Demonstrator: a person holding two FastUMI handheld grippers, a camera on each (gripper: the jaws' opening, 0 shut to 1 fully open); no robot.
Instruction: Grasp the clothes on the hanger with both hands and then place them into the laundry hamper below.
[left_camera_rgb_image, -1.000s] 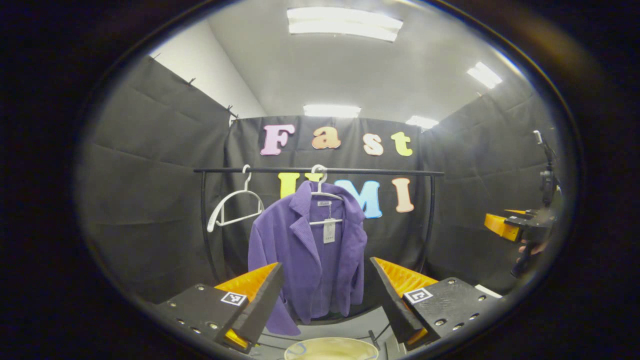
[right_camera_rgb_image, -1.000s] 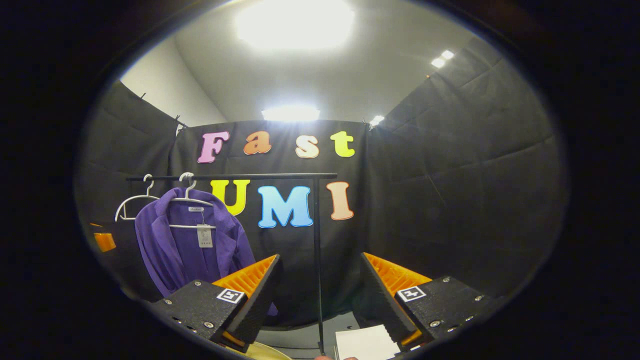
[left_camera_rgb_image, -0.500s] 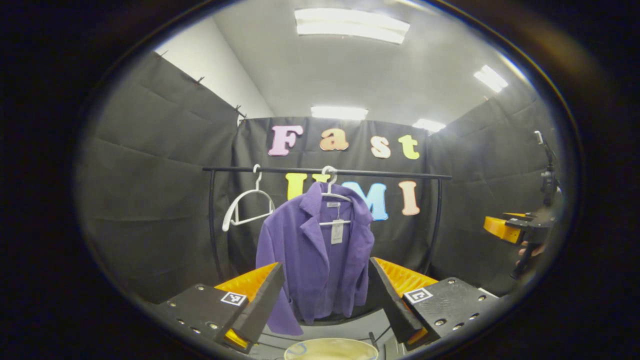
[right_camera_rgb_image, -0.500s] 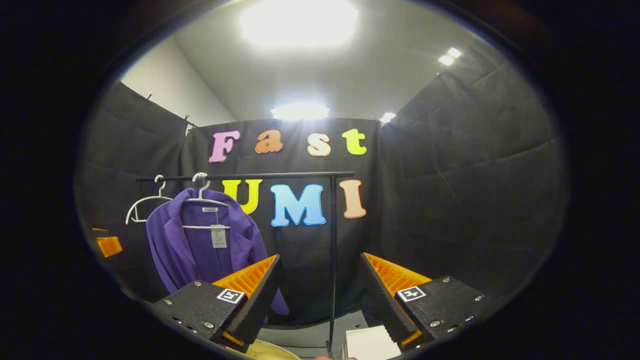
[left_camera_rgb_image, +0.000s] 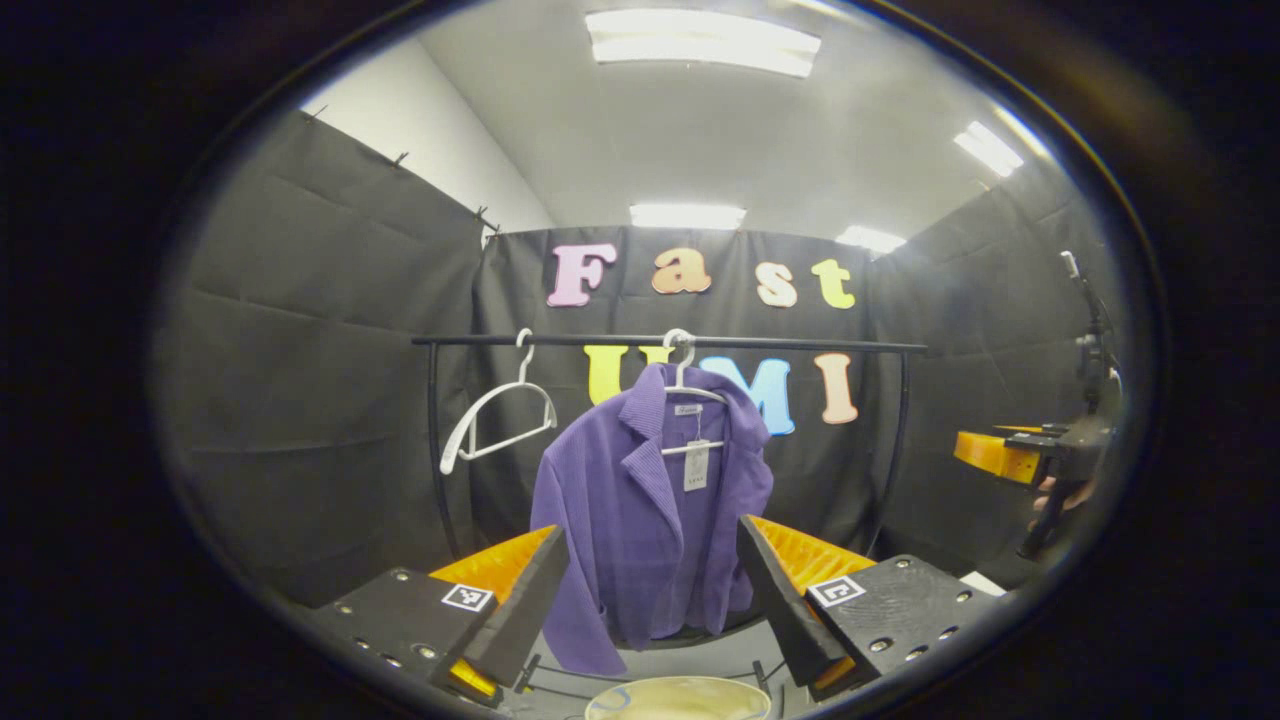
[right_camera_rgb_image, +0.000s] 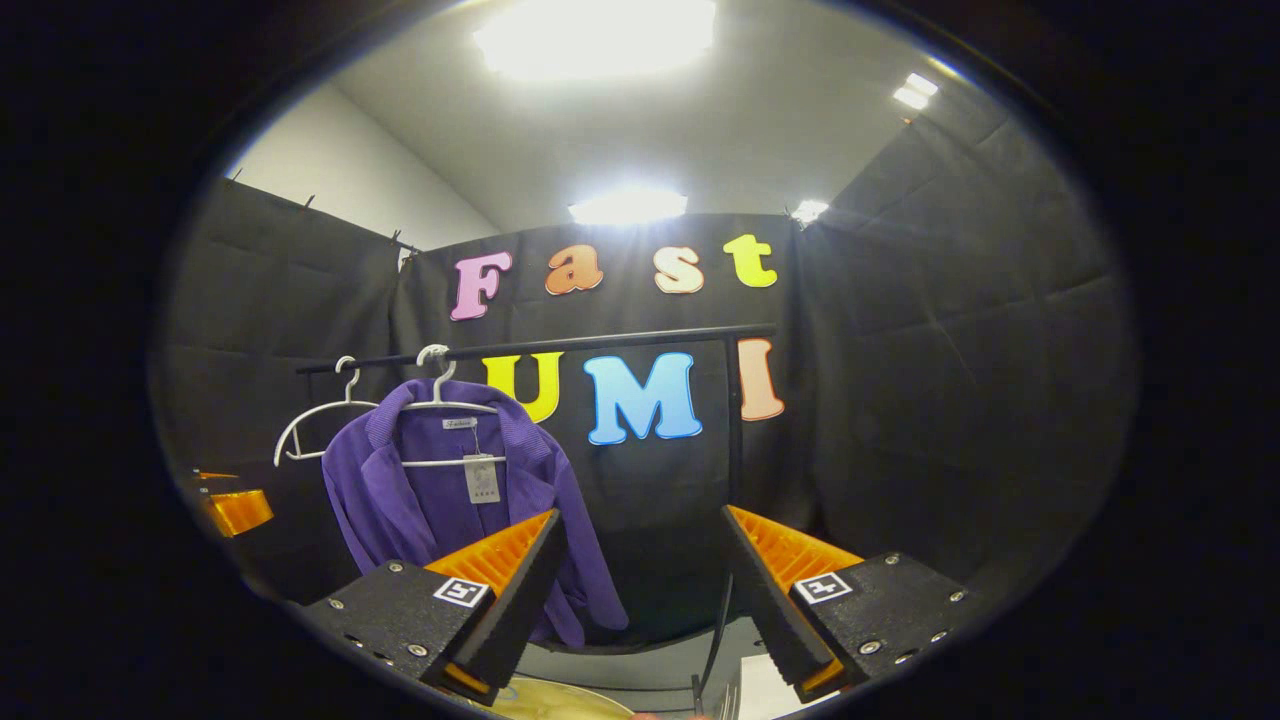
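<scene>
Comparing with a second ago: in both views we see the rack and jacket sit further right, more so in the right gripper view.
Empty hanger (left_camera_rgb_image: 497, 415): white, on the rail (left_camera_rgb_image: 600, 340) left of the jacket; we see it tilted, as before.
Purple jacket (left_camera_rgb_image: 650, 510): hangs on its white hanger (left_camera_rgb_image: 690, 395) from the rail, a tag at the collar; in the left gripper view we see it straight ahead, framed between our fingers, well apart from them.
Left gripper (left_camera_rgb_image: 652, 585): fingers spread wide, pinching nothing.
Laundry hamper (left_camera_rgb_image: 675, 700): pale rim below the jacket, at our fingers' base.
Right gripper (right_camera_rgb_image: 640, 585): spread wide, empty; the jacket (right_camera_rgb_image: 440, 510) lies to its left, partly behind its left finger (right_camera_rgb_image: 500, 580); we also see this gripper far right in the left gripper view (left_camera_rgb_image: 1010, 455), held by a hand (left_camera_rgb_image: 1065, 492).
</scene>
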